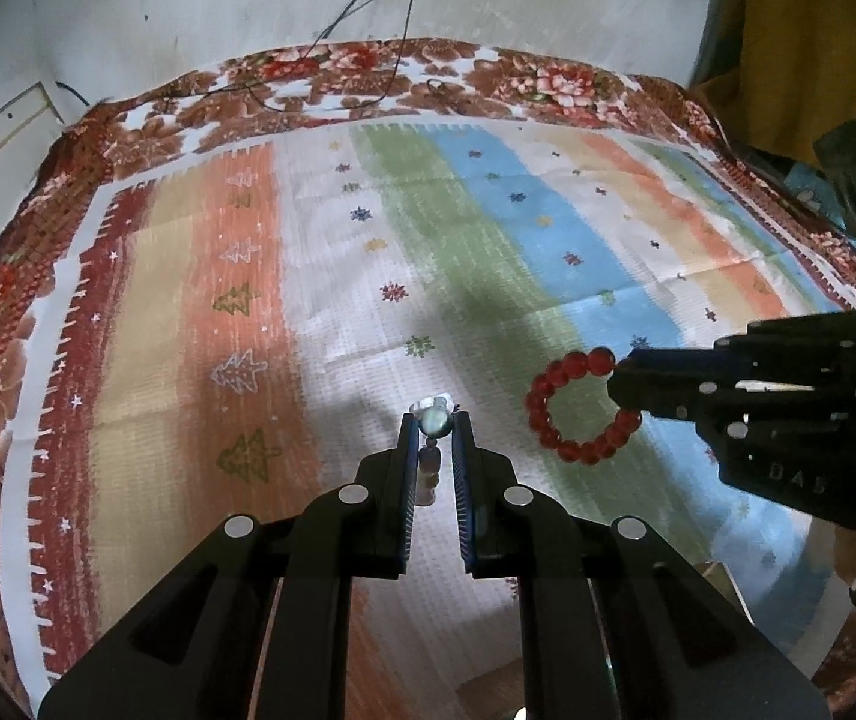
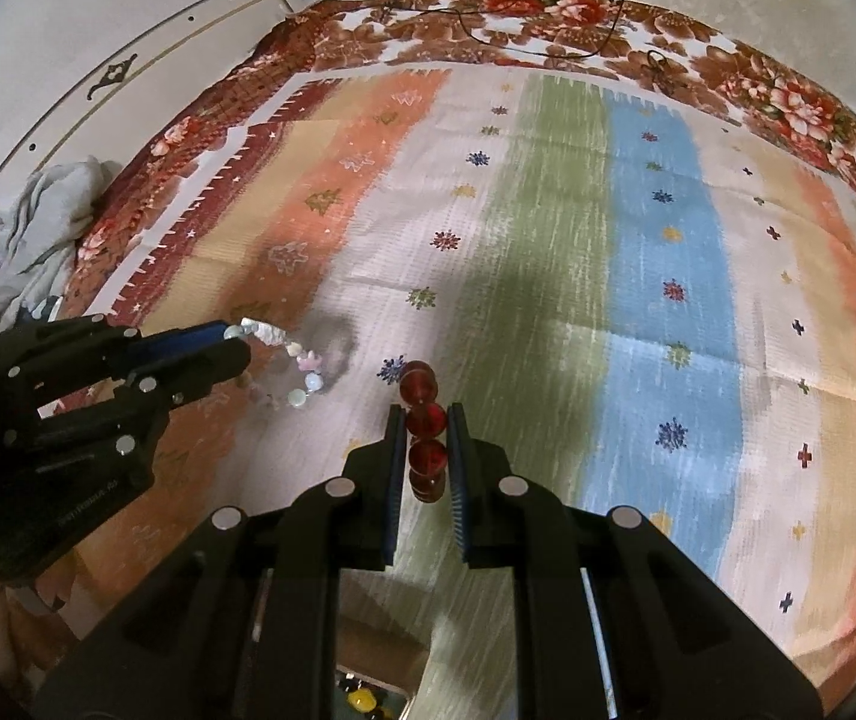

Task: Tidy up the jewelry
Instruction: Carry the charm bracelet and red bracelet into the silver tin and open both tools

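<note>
Gripping a pale bead bracelet (image 1: 431, 420) between the nearly closed fingers of the left gripper (image 1: 435, 423), with one greenish bead pinched at the tips and the remaining beads dangling in the narrow gap. Pinching a red bead bracelet (image 2: 425, 420) in the right gripper (image 2: 423, 420), its fingers pressed against a single red bead while others are lining up above and below it. Hanging clear of the striped cloth (image 1: 488, 252) in the left wrist view, the red ring of beads (image 1: 578, 408) at the tip of the right gripper (image 1: 623, 381). Trailing in a loose curve from the left gripper (image 2: 236, 333) in the right wrist view, the pale beads (image 2: 302, 366), casting a faint shadow on the cloth (image 2: 548, 240). Lying under the striped cloth, a floral bedspread (image 1: 368, 72), with a thin black cord (image 1: 392, 18) running down the wall (image 1: 218, 0) onto it. Bunching at the far left edge of the right wrist view, a grey garment (image 2: 44, 228).
</note>
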